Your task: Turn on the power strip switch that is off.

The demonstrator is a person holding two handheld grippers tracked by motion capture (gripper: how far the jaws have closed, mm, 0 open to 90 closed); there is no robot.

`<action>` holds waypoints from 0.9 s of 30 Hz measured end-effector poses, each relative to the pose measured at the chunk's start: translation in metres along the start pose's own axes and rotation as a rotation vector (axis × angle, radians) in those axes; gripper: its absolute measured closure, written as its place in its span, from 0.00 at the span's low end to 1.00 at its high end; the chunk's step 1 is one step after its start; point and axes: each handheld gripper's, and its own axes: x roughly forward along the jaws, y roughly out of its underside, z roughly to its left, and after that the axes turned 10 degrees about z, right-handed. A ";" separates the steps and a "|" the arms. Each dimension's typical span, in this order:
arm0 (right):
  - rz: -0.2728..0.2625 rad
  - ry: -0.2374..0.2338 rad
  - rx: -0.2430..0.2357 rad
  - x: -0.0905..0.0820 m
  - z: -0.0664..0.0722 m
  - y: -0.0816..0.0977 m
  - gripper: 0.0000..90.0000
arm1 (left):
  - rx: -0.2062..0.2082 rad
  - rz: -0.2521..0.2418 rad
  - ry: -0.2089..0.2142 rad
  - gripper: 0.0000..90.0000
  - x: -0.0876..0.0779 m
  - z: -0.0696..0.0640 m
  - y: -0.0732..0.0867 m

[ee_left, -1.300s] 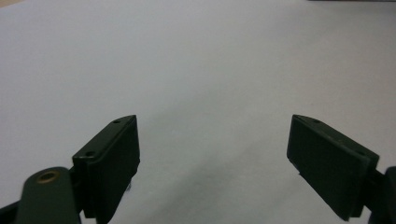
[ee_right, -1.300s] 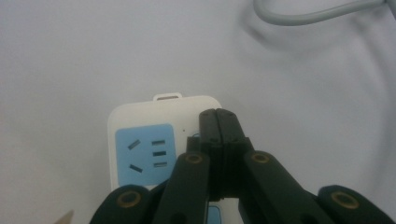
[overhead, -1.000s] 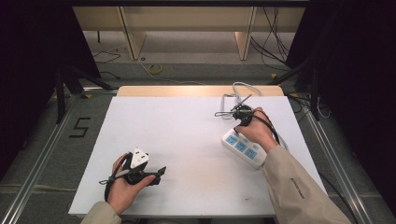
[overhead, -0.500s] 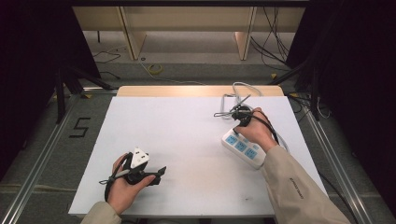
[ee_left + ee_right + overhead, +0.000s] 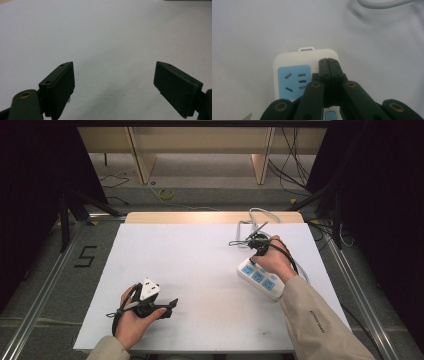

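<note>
High view: a white table on a grey floor marked "5", dark curtains at both sides; one power strip (three blue sockets) lies right of centre, its grey cable looping toward the far edge.

Left gripper view: left gripper, jaws spread over bare tabletop.

Right gripper view: right gripper, jaws pressed together above the strip's end.

Even overhead light, dark surroundings, soft blurry close-ups
</note>
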 end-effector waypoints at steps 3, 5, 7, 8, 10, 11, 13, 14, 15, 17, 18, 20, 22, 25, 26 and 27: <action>0.001 0.002 0.001 0.000 0.000 0.000 1.00 | 0.000 0.001 0.000 0.19 0.000 0.000 0.000; 0.001 0.000 0.005 0.001 0.000 0.000 1.00 | 0.000 0.001 0.000 0.19 0.000 0.000 0.000; 0.001 0.001 0.005 0.001 0.000 0.000 1.00 | 0.000 -0.001 0.000 0.19 0.000 0.000 0.000; 0.001 -0.001 0.006 0.001 0.000 0.000 1.00 | 0.000 -0.001 0.000 0.19 0.000 0.000 0.000; 0.002 0.001 0.004 0.001 0.000 0.000 1.00 | -0.001 0.001 0.000 0.19 0.000 0.000 0.000; 0.005 0.002 0.005 0.001 0.000 0.000 1.00 | 0.000 0.000 0.001 0.19 0.000 0.000 0.000; 0.006 0.000 0.010 0.001 0.000 0.000 1.00 | 0.000 0.000 0.000 0.19 0.000 0.000 0.000; 0.005 0.003 0.008 0.002 0.001 0.000 1.00 | 0.000 0.000 0.000 0.19 0.000 0.000 0.000; 0.008 0.006 0.007 0.001 0.001 0.000 1.00 | 0.000 0.001 0.001 0.19 0.000 0.000 0.000; 0.007 0.011 0.006 0.001 0.002 0.000 1.00 | -0.002 0.002 0.002 0.19 0.000 0.000 0.000; 0.007 0.011 0.006 0.001 0.002 0.000 1.00 | -0.001 0.002 0.001 0.19 0.000 0.000 0.000; 0.009 0.006 0.009 0.001 0.001 0.000 1.00 | 0.000 0.000 0.000 0.19 0.000 0.000 0.000; 0.008 0.006 0.011 0.002 0.001 0.000 1.00 | -0.001 0.001 0.001 0.19 0.000 0.000 0.000; 0.011 0.007 0.011 0.001 0.002 0.000 1.00 | 0.001 0.001 0.001 0.19 0.000 0.000 0.000; 0.011 0.007 0.011 0.001 0.002 0.000 1.00 | -0.002 0.001 0.001 0.19 0.000 0.000 0.000; 0.011 0.007 0.011 0.001 0.002 0.000 1.00 | -0.002 -0.001 0.001 0.19 0.000 0.000 0.000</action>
